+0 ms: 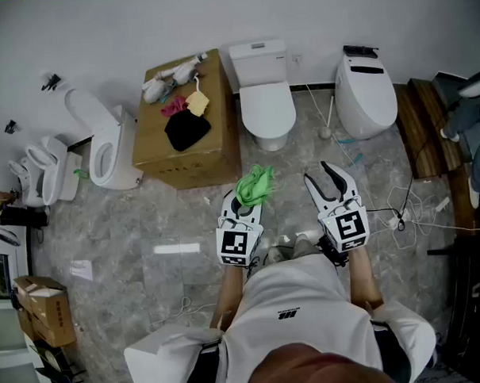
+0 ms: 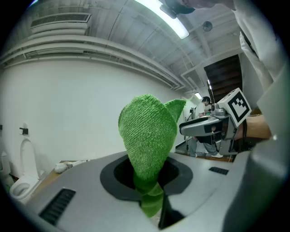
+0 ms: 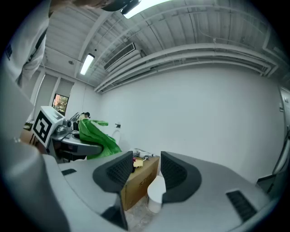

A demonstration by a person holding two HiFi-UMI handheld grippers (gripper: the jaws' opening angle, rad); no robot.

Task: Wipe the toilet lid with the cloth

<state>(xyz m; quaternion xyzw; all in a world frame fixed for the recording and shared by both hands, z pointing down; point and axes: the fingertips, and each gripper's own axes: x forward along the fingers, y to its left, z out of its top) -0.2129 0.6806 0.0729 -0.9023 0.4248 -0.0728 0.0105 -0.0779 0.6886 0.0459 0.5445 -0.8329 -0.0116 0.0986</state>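
At the far left, a white toilet (image 1: 111,149) stands against the wall. Beside it is a cardboard box (image 1: 192,153) with a black rag (image 1: 186,130) and a few small pieces of fabric lying on top.

The person stands on the marble floor (image 1: 130,231) with both bare forearms stretched forward and roughly parallel, the grippers held side by side in front of the body. The left forearm (image 1: 229,294) leads to the left gripper (image 1: 247,204), which points ahead toward the back wall. Its jaws are pinched together on the green cloth (image 1: 256,186). In the left gripper view the cloth (image 2: 147,136) rises from between the closed pads as an upright folded tuft, its lower end squeezed in the narrow gap.

Straight ahead of the two tools, and well apart from them, is the white toilet with its lid (image 1: 266,105) down — the cloth is not touching it.

The right forearm (image 1: 363,280) carries the right gripper (image 1: 323,179), level with the left and angled slightly inward. Its jaws stand wide apart with nothing between them. In the right gripper view only the distant box (image 3: 140,181) and toilet (image 3: 156,192) show through the gap — the green cloth (image 3: 97,136) appears off to the side.

Farther right are a rounded smart toilet (image 1: 365,94), a toilet brush (image 1: 326,131) and loose cables (image 1: 399,207).
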